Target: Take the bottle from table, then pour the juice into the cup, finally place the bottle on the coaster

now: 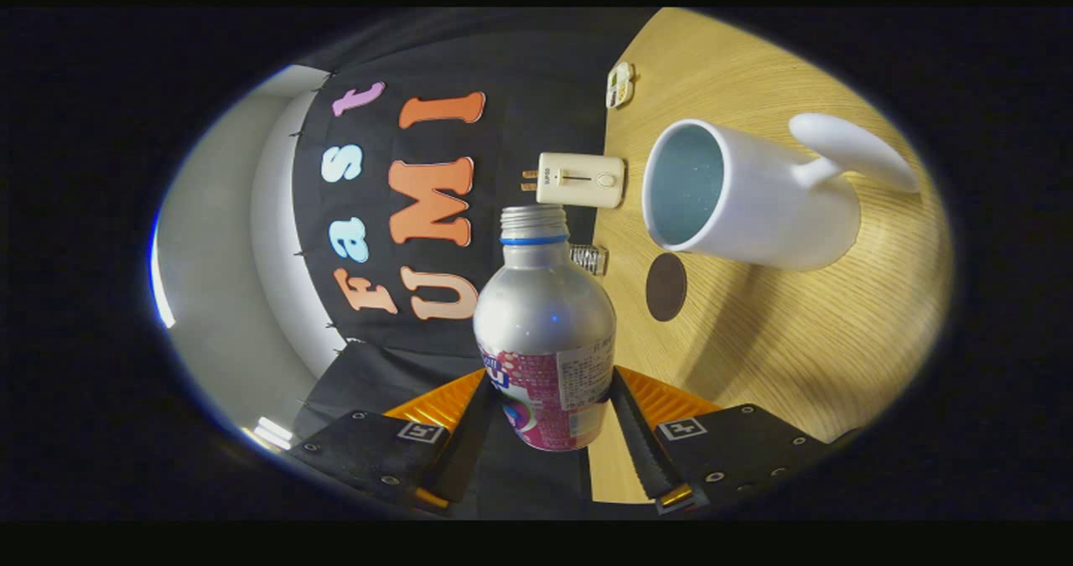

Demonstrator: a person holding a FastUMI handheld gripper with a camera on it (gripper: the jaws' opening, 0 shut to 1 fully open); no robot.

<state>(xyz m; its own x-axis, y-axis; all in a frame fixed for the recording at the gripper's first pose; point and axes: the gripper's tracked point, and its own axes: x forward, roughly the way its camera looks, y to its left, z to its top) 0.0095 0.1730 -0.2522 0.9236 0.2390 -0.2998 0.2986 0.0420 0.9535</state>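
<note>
Gripper (549, 415) pinching the silver bottle (545, 331) by its labelled lower body, both fingers (469, 432) pressing its sides. Bottle uncapped, threaded neck pointing ahead, tipped toward the wooden table (780, 331). Just beyond it, dark round coaster (666, 287) lying flat on the table. Past that, white cup (738, 197), open mouth facing the bottle. Farther off, cream charger plug (580, 179) and small tray (620, 85) near the wall.
</note>
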